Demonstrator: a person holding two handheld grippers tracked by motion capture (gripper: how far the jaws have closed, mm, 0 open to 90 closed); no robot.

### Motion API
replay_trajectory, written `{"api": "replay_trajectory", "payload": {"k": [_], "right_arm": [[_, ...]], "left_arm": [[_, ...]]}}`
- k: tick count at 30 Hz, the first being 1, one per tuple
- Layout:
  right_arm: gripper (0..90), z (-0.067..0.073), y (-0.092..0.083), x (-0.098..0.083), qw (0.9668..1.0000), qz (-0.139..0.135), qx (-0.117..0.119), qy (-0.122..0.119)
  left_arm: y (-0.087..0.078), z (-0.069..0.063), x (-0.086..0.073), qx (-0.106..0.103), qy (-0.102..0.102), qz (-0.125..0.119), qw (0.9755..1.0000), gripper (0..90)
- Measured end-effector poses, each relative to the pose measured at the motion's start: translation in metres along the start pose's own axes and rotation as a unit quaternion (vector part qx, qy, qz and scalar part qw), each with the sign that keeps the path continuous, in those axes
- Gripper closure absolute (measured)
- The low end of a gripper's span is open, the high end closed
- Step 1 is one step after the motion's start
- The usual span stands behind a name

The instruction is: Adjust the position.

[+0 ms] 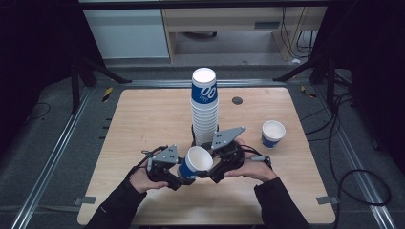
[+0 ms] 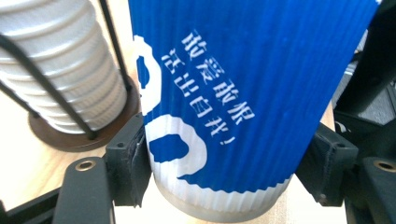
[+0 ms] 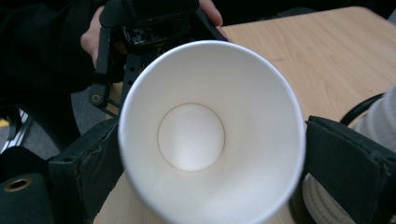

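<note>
1. High view, landmark: we take the tall stack of cups (image 1: 205, 107) at the table's (image 1: 143, 119) middle as our reference.
2. Blue paper cup (image 1: 195, 163): we find it just in front of the stack's foot, on the person's side, tilted with its white mouth facing up and toward the right gripper.
3. Left gripper (image 1: 175, 177): we log it in front of the stack and to its left. In the left gripper view its two black pads (image 2: 133, 161) press the cup's (image 2: 233, 93) lower ribbed wall from both sides, so it holds the cup near its base.
4. Right gripper (image 1: 213, 164): we log it in front of the stack, slightly right. In the right gripper view the cup's rim (image 3: 205, 135) sits between its pads (image 3: 88, 172); whether they touch the rim we cannot tell.
5. Second cup (image 1: 273, 133): upright, well to the right of the stack.
</note>
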State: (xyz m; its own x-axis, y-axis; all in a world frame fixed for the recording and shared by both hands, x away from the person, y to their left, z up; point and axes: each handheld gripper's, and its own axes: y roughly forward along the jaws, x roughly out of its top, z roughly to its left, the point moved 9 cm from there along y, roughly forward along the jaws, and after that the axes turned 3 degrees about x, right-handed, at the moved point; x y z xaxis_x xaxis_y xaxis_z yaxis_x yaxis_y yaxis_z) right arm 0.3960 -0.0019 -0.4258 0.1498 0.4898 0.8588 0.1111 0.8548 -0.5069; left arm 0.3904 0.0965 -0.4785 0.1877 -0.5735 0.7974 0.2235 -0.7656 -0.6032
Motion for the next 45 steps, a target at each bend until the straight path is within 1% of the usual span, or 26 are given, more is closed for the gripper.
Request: {"api": "replay_trajectory", "payload": {"k": [2, 4, 7, 10, 14, 16, 18, 20, 21, 23, 26, 29, 33, 36, 45], "right_arm": [[7.4, -0.002, -0.007, 0.001, 0.9998, -0.016, -0.011, 0.005], [7.4, -0.007, -0.014, 0.001, 0.9987, -0.039, -0.029, 0.016], [7.4, -0.010, -0.021, -0.003, 0.9970, -0.060, -0.034, 0.035], [7.4, -0.010, -0.022, -0.009, 0.9961, -0.067, -0.033, 0.046], [7.4, -0.007, -0.016, -0.013, 0.9953, -0.076, -0.021, 0.056], [7.5, -0.006, -0.012, -0.013, 0.9953, -0.075, -0.017, 0.059], [7.6, -0.005, -0.008, -0.012, 0.9950, -0.079, -0.015, 0.060], [8.0, -0.003, -0.005, -0.009, 0.9939, -0.089, -0.011, 0.063], [8.9, -0.003, -0.004, -0.008, 0.9935, -0.093, -0.013, 0.063], [9.7, -0.003, -0.001, -0.006, 0.9929, -0.099, -0.010, 0.066], [11.1, -0.002, 0.003, -0.005, 0.9931, -0.097, -0.008, 0.065], [12.9, -0.001, 0.007, -0.005, 0.9927, -0.100, -0.004, 0.069], [16.1, -0.001, 0.011, -0.004, 0.9925, -0.101, -0.001, 0.069], [18.0, 0.000, 0.014, -0.005, 0.9926, -0.099, 0.001, 0.070], [20.8, -0.001, 0.015, -0.006, 0.9920, -0.103, 0.000, 0.073]], "left_arm": [[-0.004, 0.003, 0.002, 0.005, -0.009, -0.012, 0.9999, 28.2], [-0.007, 0.006, 0.004, 0.009, -0.016, -0.027, 0.9995, 28.2], [-0.010, 0.008, 0.009, 0.016, -0.024, -0.047, 0.9985, 28.2], [-0.008, 0.008, 0.012, 0.020, -0.029, -0.061, 0.9975, 28.2], [-0.004, 0.004, 0.015, 0.025, -0.024, -0.067, 0.9972, 28.2], [-0.003, 0.002, 0.017, 0.026, -0.024, -0.069, 0.9970, 28.2], [-0.003, 0.000, 0.018, 0.026, -0.022, -0.070, 0.9969, 28.2], [-0.001, -0.001, 0.019, 0.025, -0.025, -0.074, 0.9967, 28.2], [0.000, -0.002, 0.019, 0.026, -0.026, -0.074, 0.9966, 28.2], [0.003, -0.003, 0.018, 0.027, -0.024, -0.071, 0.9968, 28.2], [0.005, -0.003, 0.019, 0.028, -0.025, -0.073, 0.9966, 28.2], [0.006, -0.005, 0.020, 0.027, -0.024, -0.073, 0.9966, 28.2], [0.008, -0.005, 0.020, 0.034, -0.023, -0.074, 0.9964, 28.2], [0.009, -0.006, 0.020, 0.034, -0.023, -0.073, 0.9965, 28.2], [0.010, -0.006, 0.019, 0.034, -0.021, -0.070, 0.9967, 28.0]]}}
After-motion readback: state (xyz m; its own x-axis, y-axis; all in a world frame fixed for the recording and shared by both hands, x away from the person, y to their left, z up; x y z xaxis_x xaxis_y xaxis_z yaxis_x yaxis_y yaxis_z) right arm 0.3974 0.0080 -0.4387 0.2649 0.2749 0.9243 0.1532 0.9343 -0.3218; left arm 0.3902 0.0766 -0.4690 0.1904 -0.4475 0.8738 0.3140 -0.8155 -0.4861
